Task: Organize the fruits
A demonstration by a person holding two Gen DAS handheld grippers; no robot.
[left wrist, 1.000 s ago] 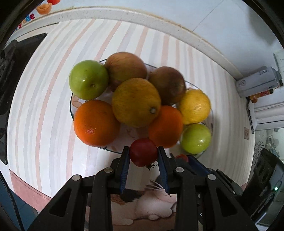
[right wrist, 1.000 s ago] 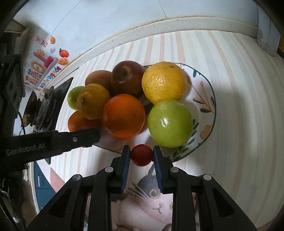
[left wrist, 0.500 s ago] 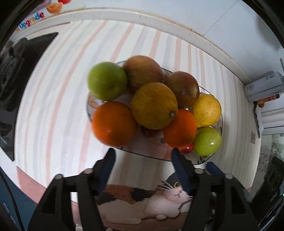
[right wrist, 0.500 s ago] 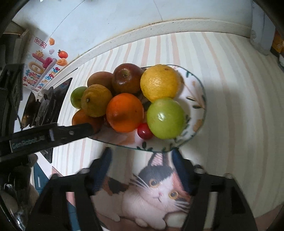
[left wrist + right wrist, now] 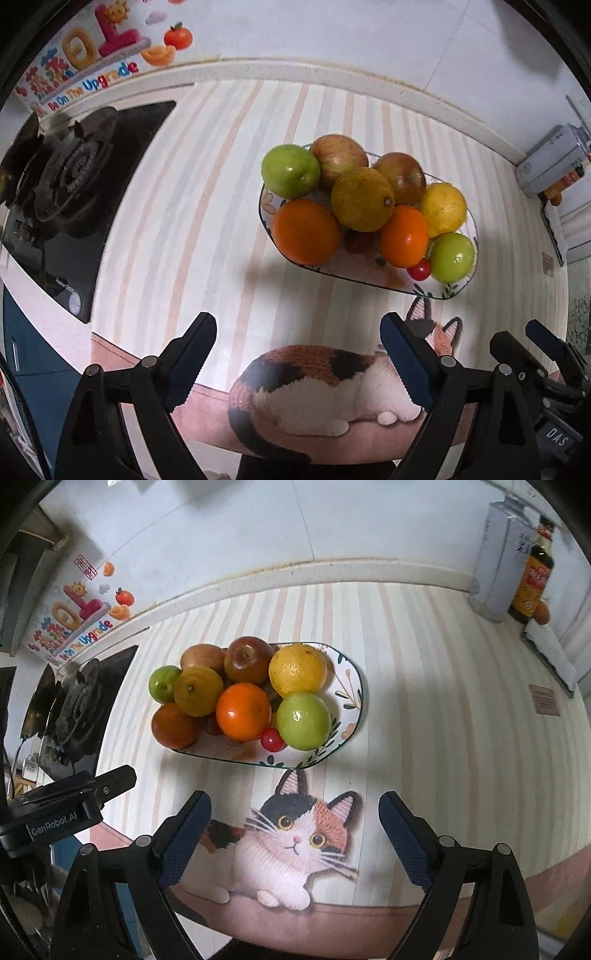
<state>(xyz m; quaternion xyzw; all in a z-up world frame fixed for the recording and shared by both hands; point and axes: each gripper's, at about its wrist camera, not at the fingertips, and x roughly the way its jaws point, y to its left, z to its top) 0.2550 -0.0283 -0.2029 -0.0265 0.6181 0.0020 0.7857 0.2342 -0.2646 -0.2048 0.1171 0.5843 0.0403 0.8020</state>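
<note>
A patterned oval plate point(image 5: 456, 292) point(image 5: 351, 686) on the striped counter holds a pile of fruit: oranges point(image 5: 307, 230) point(image 5: 243, 710), green apples point(image 5: 290, 170) point(image 5: 303, 720), lemons point(image 5: 362, 198) point(image 5: 297, 669) and red apples point(image 5: 248, 658). One small red cherry tomato point(image 5: 419, 270) point(image 5: 272, 739) lies at the plate's near rim, another point(image 5: 358, 242) sits under the pile. My left gripper point(image 5: 297, 354) is open and empty, well short of the plate. My right gripper point(image 5: 293, 830) is open and empty over the cat picture.
A gas stove point(image 5: 70, 177) point(image 5: 74, 705) is on the left. A cat-print mat edge point(image 5: 325, 384) point(image 5: 295, 842) lies at the counter front. A white box point(image 5: 498, 561) and a sauce bottle point(image 5: 533, 572) stand at the back right. The left gripper's body shows in the right wrist view point(image 5: 70, 805).
Both grippers let go of their cherry tomatoes onto the plate, opened wide and drew back from it toward the counter's front edge.
</note>
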